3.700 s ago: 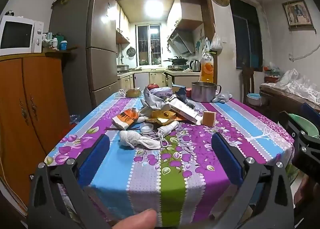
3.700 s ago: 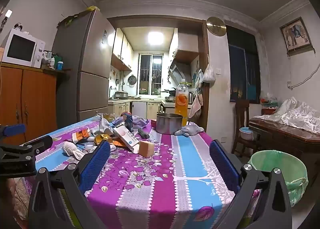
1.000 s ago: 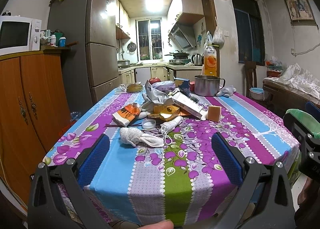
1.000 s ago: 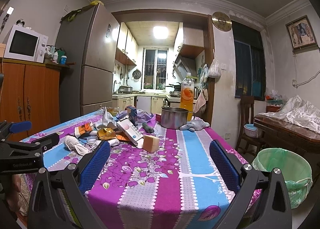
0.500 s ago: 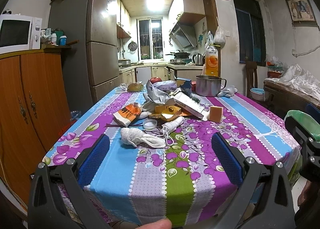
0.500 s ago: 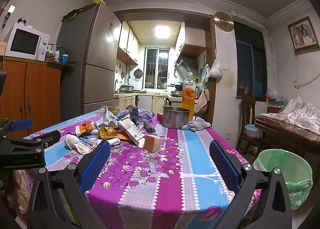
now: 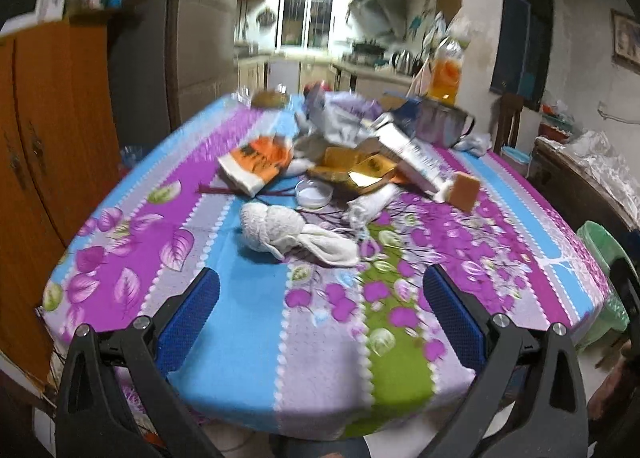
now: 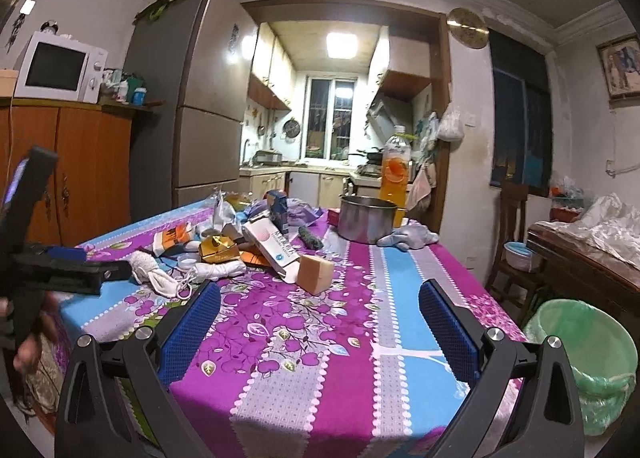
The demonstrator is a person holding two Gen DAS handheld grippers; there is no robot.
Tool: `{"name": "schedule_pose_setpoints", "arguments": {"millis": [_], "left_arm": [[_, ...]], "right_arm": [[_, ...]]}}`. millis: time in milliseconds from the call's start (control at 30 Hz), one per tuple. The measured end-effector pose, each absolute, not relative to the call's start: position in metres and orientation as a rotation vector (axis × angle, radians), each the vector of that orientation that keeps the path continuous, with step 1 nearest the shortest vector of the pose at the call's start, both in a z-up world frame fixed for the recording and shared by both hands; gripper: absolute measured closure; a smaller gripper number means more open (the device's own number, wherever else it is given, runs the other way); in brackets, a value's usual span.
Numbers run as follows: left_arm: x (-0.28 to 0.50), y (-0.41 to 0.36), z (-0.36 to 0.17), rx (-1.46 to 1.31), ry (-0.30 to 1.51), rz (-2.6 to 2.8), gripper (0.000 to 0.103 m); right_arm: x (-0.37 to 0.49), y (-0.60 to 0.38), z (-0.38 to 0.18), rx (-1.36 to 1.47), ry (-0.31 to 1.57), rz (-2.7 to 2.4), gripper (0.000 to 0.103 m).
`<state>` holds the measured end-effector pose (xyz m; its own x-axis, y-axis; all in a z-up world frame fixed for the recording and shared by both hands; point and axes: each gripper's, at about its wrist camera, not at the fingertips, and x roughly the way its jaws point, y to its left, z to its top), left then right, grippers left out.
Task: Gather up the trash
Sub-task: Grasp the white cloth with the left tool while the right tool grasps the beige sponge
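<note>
A heap of trash lies mid-table: a crumpled white cloth (image 7: 276,234) (image 8: 154,270), an orange-and-white packet (image 7: 256,162), yellow wrappers (image 7: 360,172), a clear plastic lid (image 7: 314,194), a long white carton (image 7: 408,154) (image 8: 272,246) and a tan block (image 7: 464,188) (image 8: 316,274). My left gripper (image 7: 320,290) is open over the near table edge, short of the white cloth, with nothing between its pads. My right gripper (image 8: 320,298) is open and empty above the table's right front corner. In the right wrist view the left gripper (image 8: 100,268) shows side-on at the left.
A bin with a green liner (image 8: 584,358) (image 7: 600,258) stands on the floor right of the table. A steel pot (image 8: 366,224), an orange drink bottle (image 8: 396,170) and a grey glove (image 8: 408,238) sit at the far end. A wooden cabinet (image 7: 48,130) flanks the left.
My left gripper has pushed forward and tipped down over the table, closer to the white cloth; its view is blurred. The right gripper has barely shifted. Both stay open.
</note>
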<state>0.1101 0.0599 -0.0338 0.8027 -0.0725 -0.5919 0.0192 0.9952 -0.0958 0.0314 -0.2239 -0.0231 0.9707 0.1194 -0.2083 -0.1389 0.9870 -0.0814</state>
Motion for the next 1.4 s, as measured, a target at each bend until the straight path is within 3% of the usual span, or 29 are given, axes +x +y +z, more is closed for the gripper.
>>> {"name": "schedule_pose_setpoints", "arguments": {"millis": [133, 300, 433, 567, 600, 700, 833, 1033, 1300, 1400], "left_arm": [[0.138, 0.082, -0.041, -0.179, 0.715, -0.095, 0.006], [0.16, 0.102, -0.048, -0.207, 0.777, -0.058, 0.028], [0.171, 0.109, -0.047, -0.219, 0.785, -0.051, 0.034], [0.181, 0.104, -0.05, -0.206, 0.802, -0.079, 0.054], [0.183, 0.105, -0.052, -0.214, 0.809, -0.084, 0.061], [0.187, 0.107, -0.053, -0.227, 0.801, -0.071, 0.066], [0.188, 0.107, -0.051, -0.226, 0.786, -0.063, 0.07], [0.189, 0.101, -0.052, -0.196, 0.785, -0.074, 0.071], [0.193, 0.101, -0.052, -0.191, 0.79, -0.075, 0.071], [0.192, 0.1, -0.051, -0.183, 0.787, -0.069, 0.071]], "right_arm": [[0.049, -0.22, -0.025, -0.113, 0.232, 0.175, 0.004], [0.067, -0.215, -0.035, -0.115, 0.272, 0.211, 0.004], [0.08, -0.211, -0.043, -0.115, 0.301, 0.245, 0.004], [0.094, -0.209, -0.044, -0.108, 0.319, 0.278, 0.004], [0.097, -0.209, -0.044, -0.103, 0.324, 0.288, 0.005], [0.121, -0.214, -0.04, -0.058, 0.366, 0.348, 0.014], [0.17, -0.226, -0.031, -0.035, 0.456, 0.373, 0.045], [0.275, -0.235, -0.037, -0.066, 0.679, 0.41, 0.046], [0.328, -0.221, -0.065, -0.095, 0.831, 0.433, 0.046], [0.326, -0.217, -0.069, -0.105, 0.829, 0.439, 0.06]]}}
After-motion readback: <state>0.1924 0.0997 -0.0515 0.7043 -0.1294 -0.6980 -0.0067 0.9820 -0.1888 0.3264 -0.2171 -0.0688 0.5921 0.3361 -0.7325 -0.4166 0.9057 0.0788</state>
